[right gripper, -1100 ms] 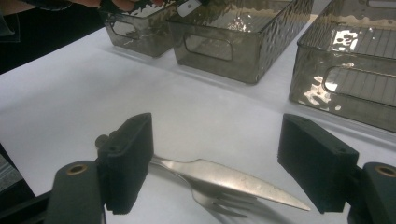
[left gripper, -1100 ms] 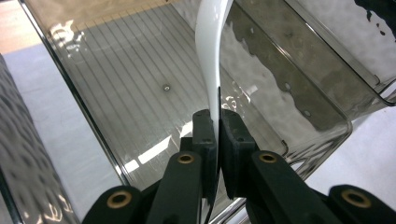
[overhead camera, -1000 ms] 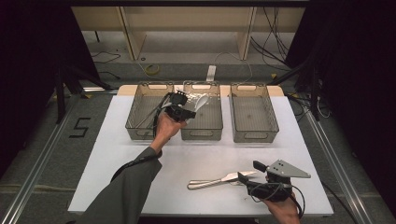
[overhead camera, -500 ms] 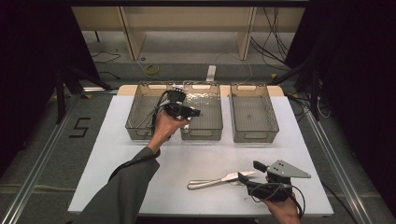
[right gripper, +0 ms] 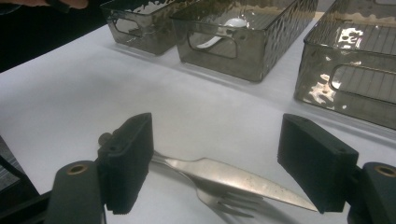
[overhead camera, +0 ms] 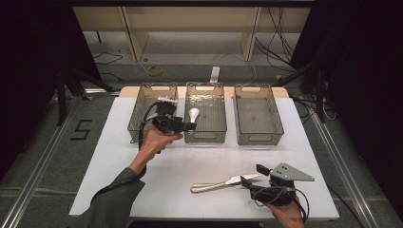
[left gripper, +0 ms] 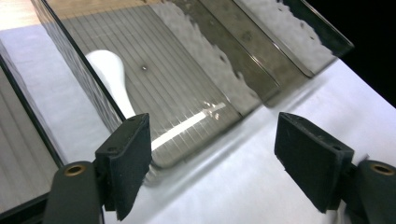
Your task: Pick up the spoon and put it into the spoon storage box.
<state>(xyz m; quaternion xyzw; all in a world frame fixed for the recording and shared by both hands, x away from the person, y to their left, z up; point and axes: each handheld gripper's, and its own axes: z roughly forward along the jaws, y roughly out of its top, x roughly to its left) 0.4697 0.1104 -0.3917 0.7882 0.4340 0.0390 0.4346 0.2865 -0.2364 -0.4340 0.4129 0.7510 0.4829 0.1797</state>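
A white plastic spoon [overhead camera: 193,114] [left gripper: 110,74] [right gripper: 227,24] lies in the middle bin [overhead camera: 205,135] [left gripper: 219,60] [right gripper: 261,51] of three clear smoked bins. My left gripper [overhead camera: 190,126] [left gripper: 219,163] hovers at that bin's near left corner. Its jaws have just been opening, and nothing is between them. At the table's near right, my right gripper [overhead camera: 251,174] [right gripper: 219,163] stands open and low. A metal knife [right gripper: 243,179] and a fork [right gripper: 224,199] lie crossed on the table between its jaws, untouched. From above they show as one metal piece [overhead camera: 216,184].
The left bin [overhead camera: 142,111] [right gripper: 135,21] and the right bin [overhead camera: 259,137] [right gripper: 350,70] hold nothing that I can see. The white table [overhead camera: 142,180] has bare room in front of the bins. Shelving and cables lie beyond the far edge.
My left gripper has opened and pulled back from over the middle bin toward its near left corner. The white spoon it carried now lies in that bin. The right gripper has kept still.
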